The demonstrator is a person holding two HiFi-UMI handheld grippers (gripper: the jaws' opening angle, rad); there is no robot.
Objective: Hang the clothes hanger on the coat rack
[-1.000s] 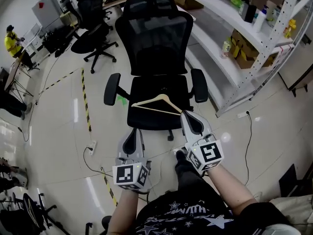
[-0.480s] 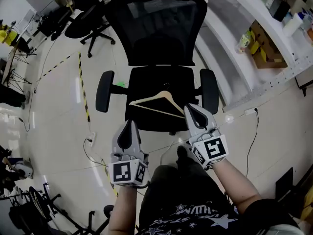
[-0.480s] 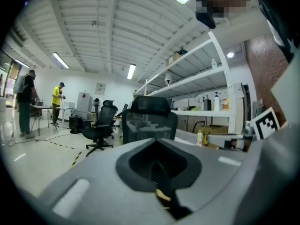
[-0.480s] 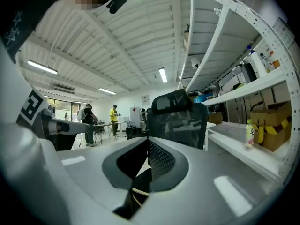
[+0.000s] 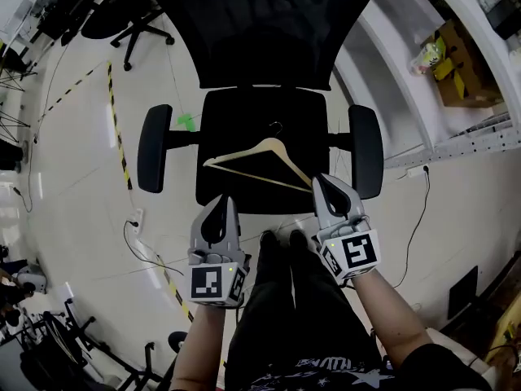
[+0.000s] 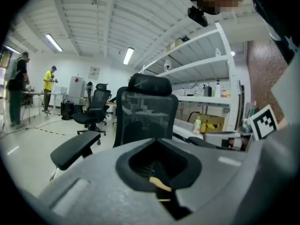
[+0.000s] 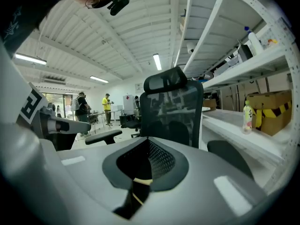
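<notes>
Glossy pale floor [image 5: 73, 177] surrounds a black mesh swivel chair [image 5: 244, 112] whose seat holds the light wooden clothes hanger [image 5: 273, 142], both the left gripper [image 5: 218, 202] and the right gripper [image 5: 326, 182] clenched empty beside it, so a closed-jaw nudge might slide it off.

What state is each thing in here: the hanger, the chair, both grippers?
Hanger: lying flat on the chair seat, unheld.
Chair: upright, seat bearing the hanger.
Left gripper: shut, empty.
Right gripper: shut, empty, close to the hanger's end.
</notes>
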